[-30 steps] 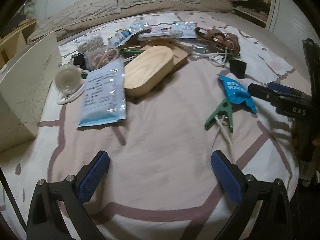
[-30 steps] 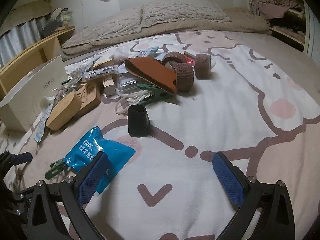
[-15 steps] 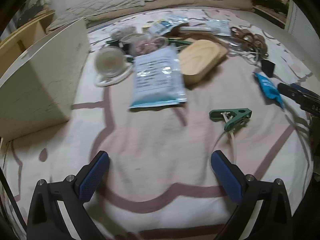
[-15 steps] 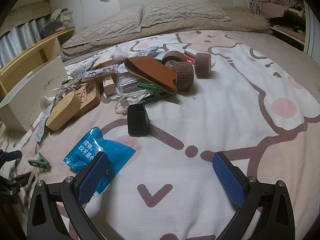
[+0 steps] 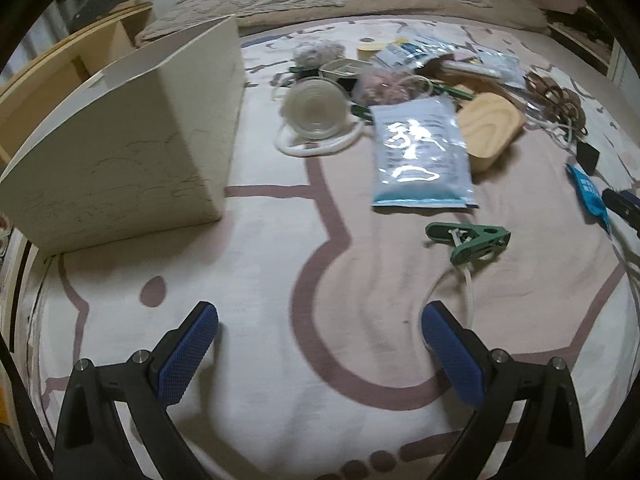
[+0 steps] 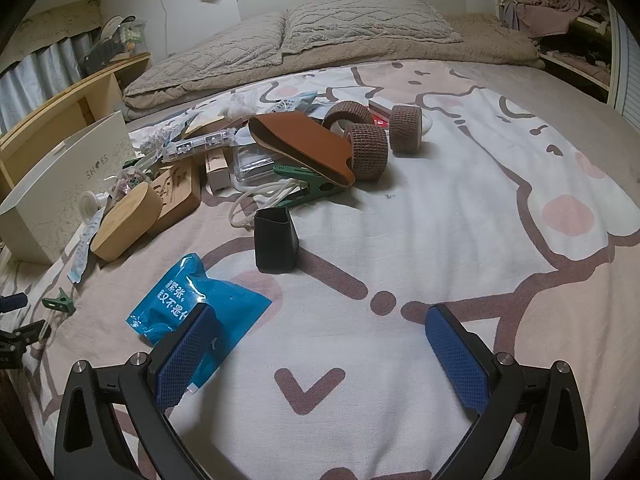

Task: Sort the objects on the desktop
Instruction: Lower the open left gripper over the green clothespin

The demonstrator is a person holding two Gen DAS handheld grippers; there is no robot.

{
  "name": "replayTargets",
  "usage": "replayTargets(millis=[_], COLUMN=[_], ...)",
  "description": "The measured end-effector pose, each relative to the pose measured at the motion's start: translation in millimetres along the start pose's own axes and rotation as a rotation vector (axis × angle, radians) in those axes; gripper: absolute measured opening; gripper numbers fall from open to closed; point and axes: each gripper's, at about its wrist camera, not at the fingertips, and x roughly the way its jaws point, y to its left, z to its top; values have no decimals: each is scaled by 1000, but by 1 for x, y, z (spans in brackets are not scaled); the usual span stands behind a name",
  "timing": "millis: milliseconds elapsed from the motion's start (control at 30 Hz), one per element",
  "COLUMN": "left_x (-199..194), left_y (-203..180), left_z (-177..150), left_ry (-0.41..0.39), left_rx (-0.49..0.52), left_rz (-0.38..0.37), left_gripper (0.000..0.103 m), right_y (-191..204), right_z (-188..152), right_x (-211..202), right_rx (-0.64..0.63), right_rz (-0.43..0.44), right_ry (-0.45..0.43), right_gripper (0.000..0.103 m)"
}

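Observation:
Clutter lies on a patterned bedspread. In the left wrist view a green clip (image 5: pixel 470 238) on a white cord lies right of centre, behind it a pale blue packet (image 5: pixel 420 152), a wooden oval box (image 5: pixel 490 130) and a clear round lid (image 5: pixel 316 110). My left gripper (image 5: pixel 318 354) hangs open over bare sheet, well short of the clip. In the right wrist view my right gripper (image 6: pixel 320 354) is open too, its left finger (image 6: pixel 186 354) over the corner of a blue sachet (image 6: pixel 200 304). A black cup (image 6: pixel 276 240), brown pouch (image 6: pixel 300 146) and brown rolls (image 6: pixel 368 150) lie farther off.
A tall white shoe box (image 5: pixel 128 140) stands at the left of the pile, also visible as the white box (image 6: pixel 52 184) in the right view. Pillows (image 6: pixel 304 36) and a folded blanket fill the far end. Wooden shelves (image 6: pixel 72 100) run along the left.
The left gripper has swung left: the white box now fills the left of its view and the green clip sits farther right. The right gripper has barely moved.

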Motion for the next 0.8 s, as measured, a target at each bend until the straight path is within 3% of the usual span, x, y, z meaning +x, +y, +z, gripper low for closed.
replayTargets(millis=[300,433,600,800], left_x=[-5,-14,-30,-28], left_y=[28,33,21,-14], left_z=[2,4,9,12], left_ry=[-24,-69,-156,-168], left_rx=[-87,-130,-148,-99], left_rz=[13,-37,-169,-220], left_gripper=[103,103,103,100], right_y=[0,0,0,-1], right_z=[0,0,0,0], right_x=[0,1,1,1], right_rx=[1,2,2,2], right_rz=[1,3,2,3], right_ry=[0,-1,-2,-2], right_gripper=[103,103,103,103])
